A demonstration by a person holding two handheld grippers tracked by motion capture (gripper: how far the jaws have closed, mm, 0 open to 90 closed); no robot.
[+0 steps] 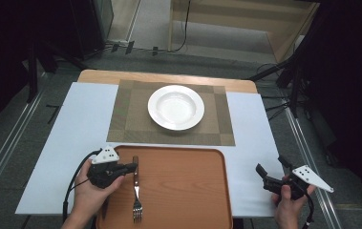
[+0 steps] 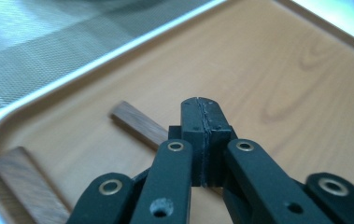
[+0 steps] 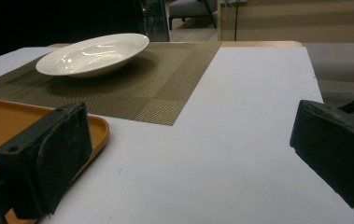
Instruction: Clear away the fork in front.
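On the near left of the tray (image 1: 183, 191), the left gripper (image 1: 130, 167) has its jaws pressed together with nothing between them, just beside the wooden handle of the fork (image 1: 136, 191), which lies with its tines toward the near edge. At the near right, off the tray, the right gripper (image 1: 270, 171) hovers with jaws wide apart and empty. Farther off, a white plate (image 1: 176, 107) sits on a placemat (image 1: 126, 119).

My left gripper (image 1: 132, 167) points right, jaws pressed together empty; my right gripper (image 1: 270, 170) rests low, jaws wide apart.
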